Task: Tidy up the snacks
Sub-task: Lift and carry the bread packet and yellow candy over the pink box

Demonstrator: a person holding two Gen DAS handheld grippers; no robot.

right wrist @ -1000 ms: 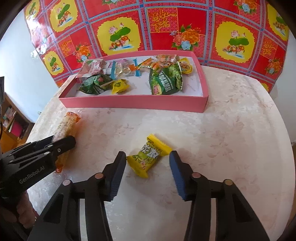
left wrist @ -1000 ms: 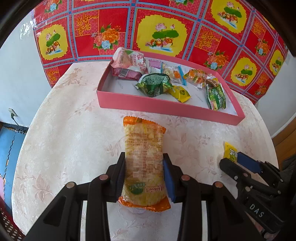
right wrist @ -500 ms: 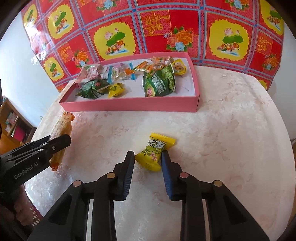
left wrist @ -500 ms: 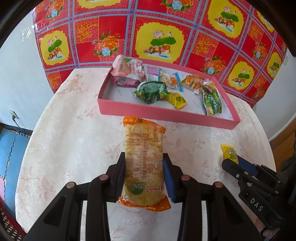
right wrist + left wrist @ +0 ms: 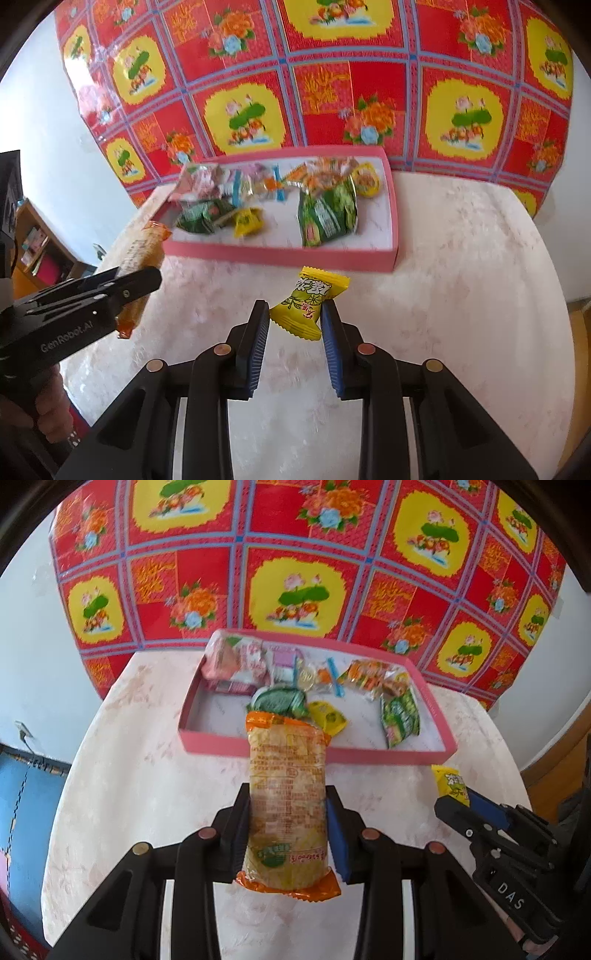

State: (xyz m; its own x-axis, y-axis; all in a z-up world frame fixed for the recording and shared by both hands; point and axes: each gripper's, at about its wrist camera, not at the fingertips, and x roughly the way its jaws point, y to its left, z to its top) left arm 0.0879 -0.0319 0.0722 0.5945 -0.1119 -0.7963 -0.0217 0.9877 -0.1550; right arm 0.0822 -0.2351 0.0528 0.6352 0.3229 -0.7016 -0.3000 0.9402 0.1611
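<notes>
Snacks are what I'm gathering, and both of my grippers are loaded. My left gripper (image 5: 288,827) pinches the long orange-ended cracker pack (image 5: 286,797) across its middle, pads flat on both long sides, the pack running straight out ahead of the jaws. My right gripper (image 5: 295,332) pinches the small yellow candy packet (image 5: 306,306) by its near end, so most of the wrapper sticks out beyond the fingertips.

Ahead of both jaws sits the pink tray (image 5: 280,256), already holding several wrapped snacks along its far side and middle. Bare floor shows at the tray's near left corner, which I judge the best spot for the long pack.

To carry well, I should keep both packs above the tray's near wall, bring them over bare floor, lower them, then spread the jaws. The candy grip looks shallow, so no jerking.
</notes>
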